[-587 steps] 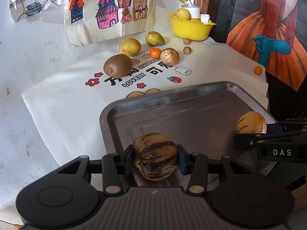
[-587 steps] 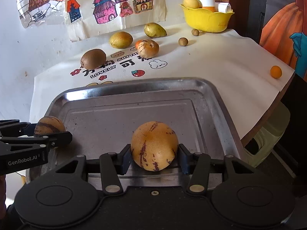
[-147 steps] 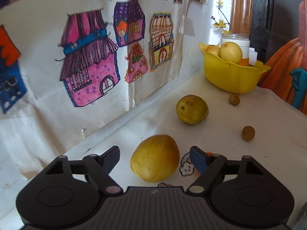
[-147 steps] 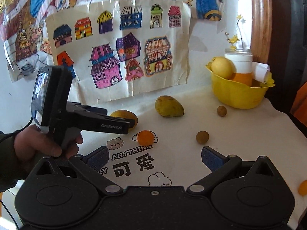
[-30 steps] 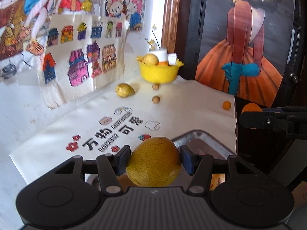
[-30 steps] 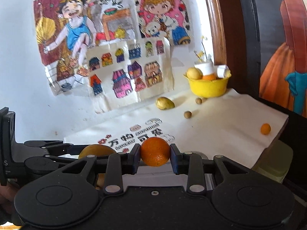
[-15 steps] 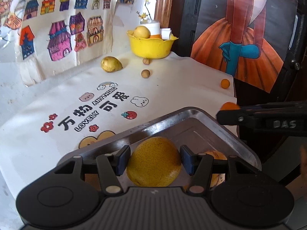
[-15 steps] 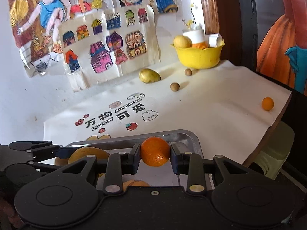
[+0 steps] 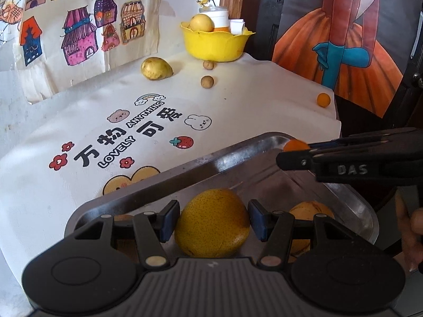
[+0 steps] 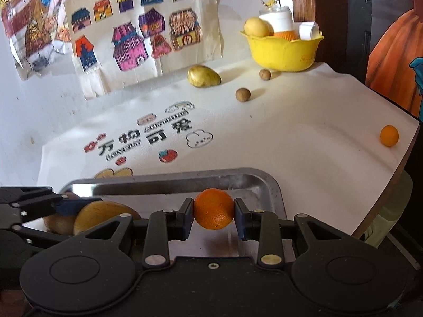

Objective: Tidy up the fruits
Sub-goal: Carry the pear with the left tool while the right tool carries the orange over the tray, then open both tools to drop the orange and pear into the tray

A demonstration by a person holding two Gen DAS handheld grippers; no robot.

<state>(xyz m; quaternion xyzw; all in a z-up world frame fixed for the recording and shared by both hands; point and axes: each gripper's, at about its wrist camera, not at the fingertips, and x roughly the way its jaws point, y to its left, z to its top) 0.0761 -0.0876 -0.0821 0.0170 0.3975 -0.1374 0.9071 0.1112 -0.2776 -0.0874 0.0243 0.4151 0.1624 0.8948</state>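
Observation:
My left gripper (image 9: 211,220) is shut on a yellow pear (image 9: 211,222) and holds it just above the steel tray (image 9: 201,169). A striped melon-like fruit (image 9: 312,210) lies in the tray behind its right finger. My right gripper (image 10: 213,215) is shut on a small orange (image 10: 213,208) over the tray (image 10: 275,185), near its far right corner. In the left wrist view the right gripper (image 9: 293,150) reaches in from the right with the orange (image 9: 294,145) showing at its tip. The left gripper's fingers (image 10: 39,200) and the pear (image 10: 103,216) appear at the lower left of the right wrist view.
On the white printed cloth (image 9: 251,100) lie a green-yellow pear (image 9: 156,68), two small brown round fruits (image 9: 207,82) (image 9: 208,64) and a small orange (image 9: 323,99) near the table's right edge. A yellow bowl (image 9: 215,42) with fruit stands at the back by the wall.
Both grippers have come down and closer to the tray with their fruit still held. The view has tipped downward, so the tray fills more of each frame.

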